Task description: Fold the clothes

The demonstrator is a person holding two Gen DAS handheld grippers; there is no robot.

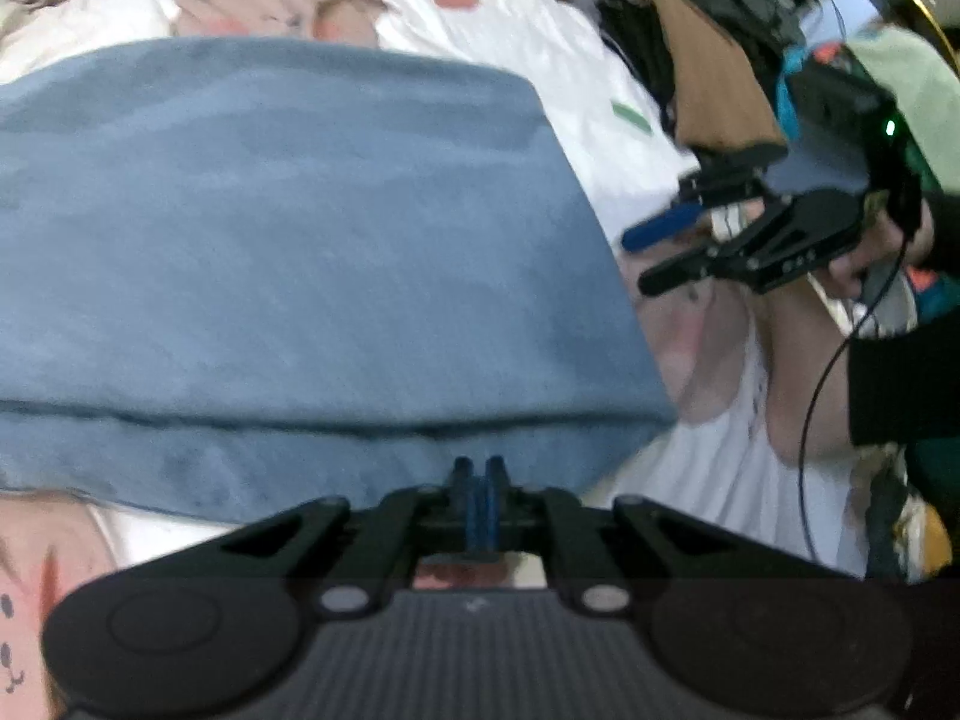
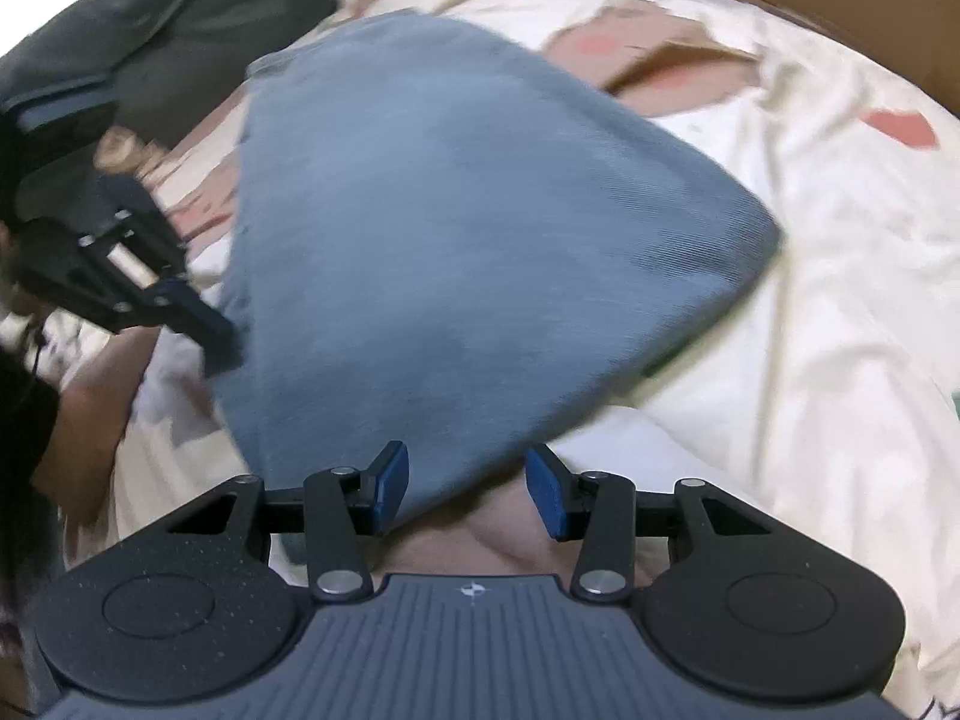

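Note:
A blue garment [image 1: 288, 252] lies folded flat on the white patterned bed sheet [image 1: 540, 18]. In the left wrist view my left gripper [image 1: 479, 471] sits at the garment's near edge, its jaws shut with the cloth's hem pinched between them. The right wrist view shows that left gripper [image 2: 219, 339] at the blue garment's [image 2: 456, 228] left edge. My right gripper [image 2: 467, 483] is open, and the garment's near corner lies under and between its blue pads [image 2: 549, 495] without being squeezed. From the left wrist view the right gripper [image 1: 660, 255] hovers just off the cloth's right edge.
A brown garment [image 1: 708, 60] and dark clothes are piled beyond the bed's right side. A grey garment [image 2: 150, 18] lies at the far left of the bed. A person's hand [image 1: 864, 267] and a black cable [image 1: 822, 396] are by the right gripper. The bed sheet [image 2: 810, 330] is rumpled.

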